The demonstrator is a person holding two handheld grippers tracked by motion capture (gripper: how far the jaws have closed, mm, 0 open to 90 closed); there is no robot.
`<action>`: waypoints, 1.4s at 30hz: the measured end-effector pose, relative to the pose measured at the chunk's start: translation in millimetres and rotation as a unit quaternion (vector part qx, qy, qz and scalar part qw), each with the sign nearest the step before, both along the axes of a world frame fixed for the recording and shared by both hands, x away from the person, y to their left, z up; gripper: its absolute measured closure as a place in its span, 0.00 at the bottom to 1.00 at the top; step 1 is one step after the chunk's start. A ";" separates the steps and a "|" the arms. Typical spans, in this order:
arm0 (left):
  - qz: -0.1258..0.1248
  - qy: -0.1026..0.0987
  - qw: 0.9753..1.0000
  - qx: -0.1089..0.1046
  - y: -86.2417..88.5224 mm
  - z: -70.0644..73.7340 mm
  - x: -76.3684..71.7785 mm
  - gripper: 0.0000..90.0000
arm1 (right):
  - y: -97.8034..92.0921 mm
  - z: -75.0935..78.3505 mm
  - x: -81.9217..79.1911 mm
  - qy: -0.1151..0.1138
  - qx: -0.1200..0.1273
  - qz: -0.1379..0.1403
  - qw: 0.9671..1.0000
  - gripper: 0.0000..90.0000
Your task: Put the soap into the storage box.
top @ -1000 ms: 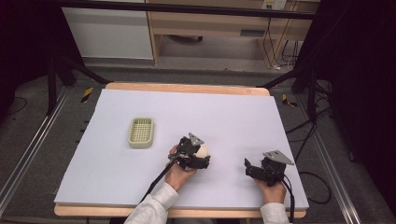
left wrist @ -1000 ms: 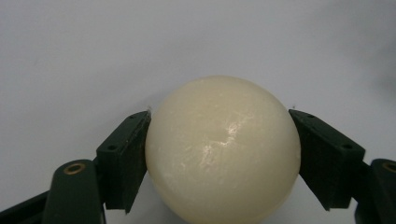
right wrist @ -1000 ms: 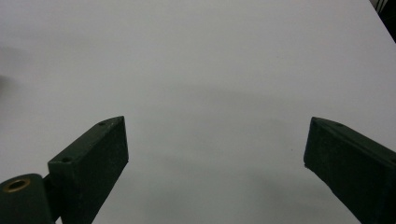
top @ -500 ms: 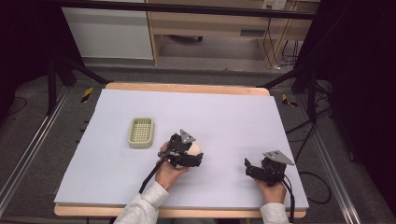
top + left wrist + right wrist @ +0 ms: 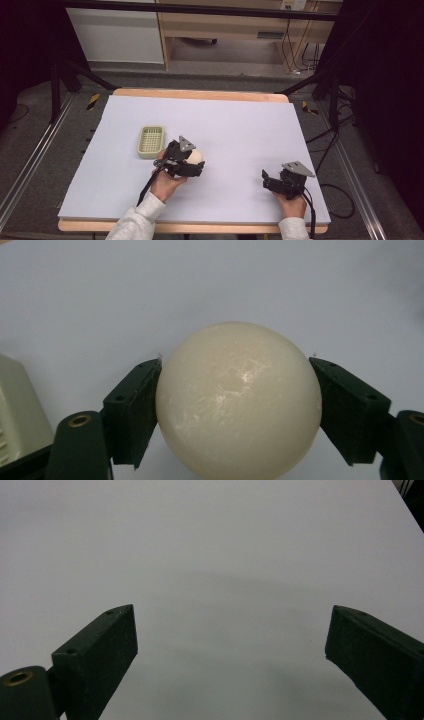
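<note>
Left gripper [image 5: 192,161] held the ball [image 5: 238,401]; right gripper [image 5: 266,180] idle.

The left jaws pressed on opposite sides of the ball at its widest part, a grip likely chosen to keep it from rolling free. The basket [image 5: 150,141] sat just beside those jaws. The right jaws stood spread with nothing between them, over bare table [image 5: 210,555].
</note>
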State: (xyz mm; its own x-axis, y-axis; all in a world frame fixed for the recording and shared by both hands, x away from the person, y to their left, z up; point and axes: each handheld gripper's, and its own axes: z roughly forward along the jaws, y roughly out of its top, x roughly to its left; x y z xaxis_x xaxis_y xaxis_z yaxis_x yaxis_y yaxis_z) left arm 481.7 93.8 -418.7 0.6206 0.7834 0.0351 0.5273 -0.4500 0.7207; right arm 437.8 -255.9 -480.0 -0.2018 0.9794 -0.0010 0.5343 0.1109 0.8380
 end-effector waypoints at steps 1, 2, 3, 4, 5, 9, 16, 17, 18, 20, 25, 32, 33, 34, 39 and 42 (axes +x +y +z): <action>0.001 0.001 1.000 0.001 2.7 0.6 0.4 0.27 | -0.2 -0.1 0.0 -0.001 -0.001 0.000 1.000 0.08; 0.002 0.001 1.000 0.000 5.4 1.0 0.9 0.27 | -0.1 0.1 -0.2 -0.001 0.001 0.000 1.000 0.08; 0.003 0.002 1.000 0.002 8.2 1.6 1.3 0.27 | -0.2 0.2 -0.4 -0.001 0.001 0.000 1.000 0.08; 0.005 0.002 1.000 0.002 11.1 2.2 1.6 0.27 | -0.3 0.2 -0.5 -0.001 0.002 0.000 1.000 0.08; 0.005 0.002 1.000 0.002 11.1 2.2 1.6 0.27 | -0.3 0.2 -0.5 -0.001 0.002 0.000 1.000 0.08; 0.013 0.001 1.000 -0.005 23.4 4.7 3.2 0.27 | -0.4 0.2 -0.6 -0.001 0.003 -0.001 1.000 0.08; 0.030 0.001 1.000 -0.007 43.8 9.1 9.0 0.27 | -0.3 0.2 -0.8 -0.001 0.003 -0.001 1.000 0.08; 0.034 0.000 0.999 -0.009 45.8 9.7 9.6 0.27 | -0.4 0.2 -0.9 -0.001 0.003 -0.002 1.000 0.08; 0.036 0.000 0.999 -0.010 48.0 10.4 10.1 0.27 | -0.5 0.2 -0.8 -0.001 0.002 -0.002 1.000 0.08; 0.038 0.000 0.999 -0.006 53.5 12.8 11.3 0.27 | -0.4 0.2 -0.9 -0.001 0.003 -0.002 1.000 0.08; 0.047 -0.003 0.999 -0.003 62.3 16.8 14.8 0.27 | -0.2 0.3 -0.9 -0.001 0.001 -0.002 1.000 0.08; 0.077 -0.007 0.997 -0.015 82.5 25.7 25.1 0.27 | 0.1 0.3 -0.7 -0.001 0.001 -0.002 1.000 0.08; 0.081 -0.008 0.997 -0.017 84.2 26.6 26.2 0.27 | 0.2 0.3 -0.7 -0.002 0.001 -0.002 1.000 0.08; 0.083 -0.009 0.996 -0.017 85.9 27.8 27.7 0.27 | 0.2 0.3 -0.7 -0.001 0.001 -0.002 1.000 0.08; 0.091 -0.010 0.996 -0.014 90.5 31.5 33.1 0.27 | 0.1 0.4 -0.7 -0.002 0.001 -0.001 1.000 0.08; 0.093 -0.014 0.995 -0.014 92.9 32.9 36.7 0.27 | 0.1 0.4 -0.7 -0.002 0.001 -0.001 1.000 0.08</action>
State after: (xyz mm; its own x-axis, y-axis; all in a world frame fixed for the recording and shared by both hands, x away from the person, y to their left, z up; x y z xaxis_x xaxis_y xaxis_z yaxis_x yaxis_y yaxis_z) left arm 518.4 186.7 -385.8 0.4643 0.8853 0.0273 0.5791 -0.3267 0.7469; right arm 437.1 -255.8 -479.6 -0.1990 0.9800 0.0008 0.5318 0.1073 0.8401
